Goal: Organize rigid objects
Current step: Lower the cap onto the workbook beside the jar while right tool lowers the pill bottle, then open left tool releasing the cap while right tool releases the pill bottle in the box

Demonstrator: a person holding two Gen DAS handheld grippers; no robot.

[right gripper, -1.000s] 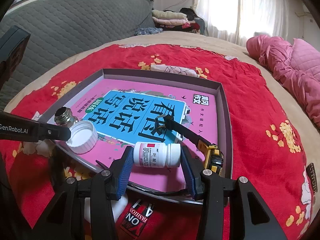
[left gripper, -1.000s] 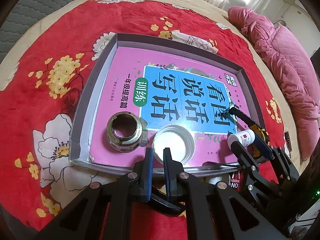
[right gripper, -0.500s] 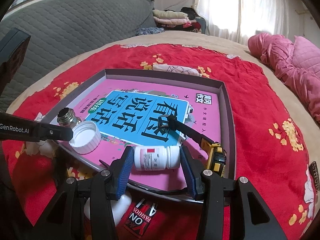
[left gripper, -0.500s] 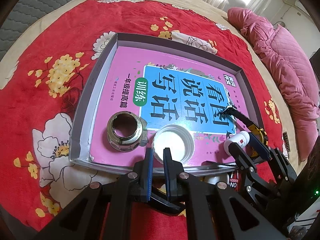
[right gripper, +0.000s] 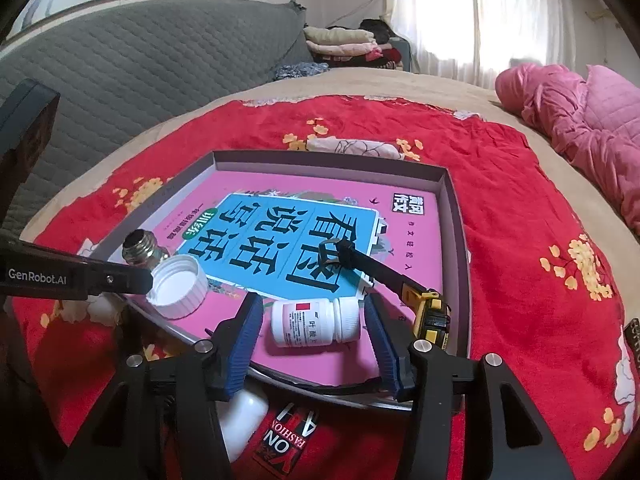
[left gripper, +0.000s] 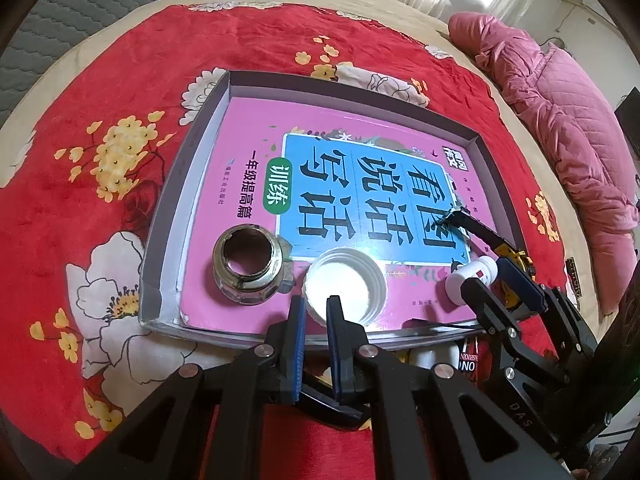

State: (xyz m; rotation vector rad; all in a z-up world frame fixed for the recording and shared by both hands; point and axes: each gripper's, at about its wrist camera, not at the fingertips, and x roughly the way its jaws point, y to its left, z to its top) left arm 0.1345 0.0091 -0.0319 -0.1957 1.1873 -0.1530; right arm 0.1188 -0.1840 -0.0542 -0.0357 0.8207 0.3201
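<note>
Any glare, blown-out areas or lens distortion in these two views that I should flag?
Left wrist view: strong fisheye bending of the tray rim, pale sheen on the book cover, dark vignette at the corners. Right wrist view: curtained window blown out to white, tray and pill bottle evenly lit and sharp.

The white bottle (right gripper: 240,420) near the tray's (right gripper: 454,216) near rim is half hidden behind the right gripper's fingers (right gripper: 246,332). The pill bottle's (right gripper: 316,322) label print is too small to read.
</note>
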